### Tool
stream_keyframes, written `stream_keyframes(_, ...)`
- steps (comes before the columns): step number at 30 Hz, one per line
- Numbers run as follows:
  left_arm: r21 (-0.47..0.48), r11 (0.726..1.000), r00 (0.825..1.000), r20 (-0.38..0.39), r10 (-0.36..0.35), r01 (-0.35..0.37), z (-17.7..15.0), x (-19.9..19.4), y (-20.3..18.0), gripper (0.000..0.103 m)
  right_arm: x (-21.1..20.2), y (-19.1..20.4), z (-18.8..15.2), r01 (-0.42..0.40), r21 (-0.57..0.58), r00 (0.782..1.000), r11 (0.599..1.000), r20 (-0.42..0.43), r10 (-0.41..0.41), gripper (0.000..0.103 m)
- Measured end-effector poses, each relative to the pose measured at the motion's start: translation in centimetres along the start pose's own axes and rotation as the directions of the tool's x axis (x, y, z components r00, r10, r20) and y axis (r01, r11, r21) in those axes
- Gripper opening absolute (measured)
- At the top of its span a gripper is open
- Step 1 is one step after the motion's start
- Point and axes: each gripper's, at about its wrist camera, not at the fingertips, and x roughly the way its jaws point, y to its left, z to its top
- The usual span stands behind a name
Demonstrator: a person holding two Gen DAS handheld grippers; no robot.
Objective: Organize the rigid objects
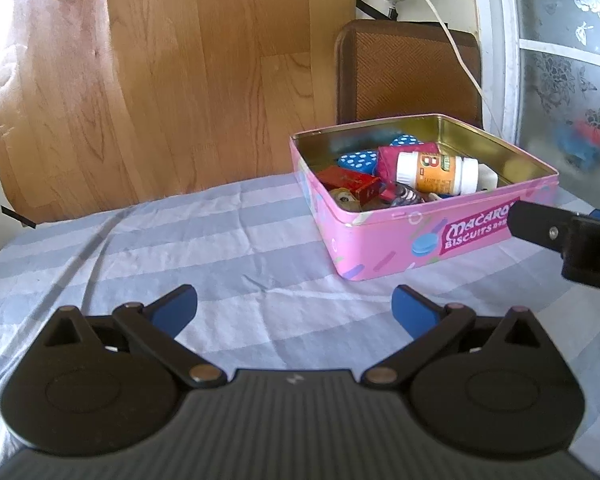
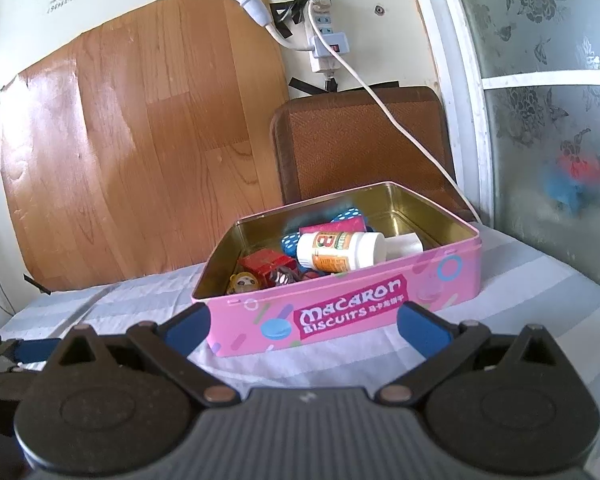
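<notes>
A pink Macaron Biscuits tin (image 1: 432,240) (image 2: 340,312) stands open on the striped cloth. Inside lie a white pill bottle (image 1: 436,172) (image 2: 340,254), a red box (image 1: 350,184) (image 2: 262,266), blue dotted pieces (image 1: 356,160) and other small items. My left gripper (image 1: 294,308) is open and empty, low over the cloth to the left front of the tin. My right gripper (image 2: 304,328) is open and empty, just in front of the tin's front wall. Its arm shows at the right edge of the left wrist view (image 1: 560,236).
The striped grey cloth (image 1: 180,248) covers the table. A brown woven chair back (image 2: 360,144) stands behind the tin. A white power cable (image 2: 400,120) hangs from a wall strip down past the tin. A frosted glass door (image 2: 548,140) is on the right.
</notes>
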Motion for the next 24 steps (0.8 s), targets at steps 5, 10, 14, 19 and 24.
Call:
stream_keyframes(5, -0.004, 1.000, 1.000, 0.006, 0.002, -0.002, -0.01, -0.19, 0.21, 0.103, 0.02, 0.27, -0.08, -0.003, -0.002, 1.000, 1.000, 0.009, 0.003, 0.103)
stream_keyframes(10, -0.003, 1.000, 1.000, -0.027, -0.014, 0.014, 0.10, 0.29, 0.35, 0.103, 0.02, 0.33, -0.13, 0.000, -0.006, 1.000, 1.000, 0.011, 0.000, 0.103)
stream_keyframes(14, -0.014, 1.000, 0.998, -0.059, -0.019, 0.018, -0.08, 0.62, 0.43, 0.103, 0.01, 0.41, -0.22, 0.002, -0.003, 1.000, 1.000, 0.011, -0.002, 0.103)
stream_keyframes(19, -0.011, 1.000, 0.998, -0.064, -0.025, 0.025, -0.20, 0.61, 0.37, 0.103, -0.03, 0.49, -0.30, 0.001, -0.005, 1.000, 1.000, 0.009, 0.000, 0.103)
stream_keyframes(24, 0.004, 1.000, 0.997, -0.074, -0.023, 0.023, -0.29, 0.65, 0.22, 0.103, -0.08, 0.59, -0.39, 0.000, -0.006, 1.000, 1.000, 0.008, 0.000, 0.103)
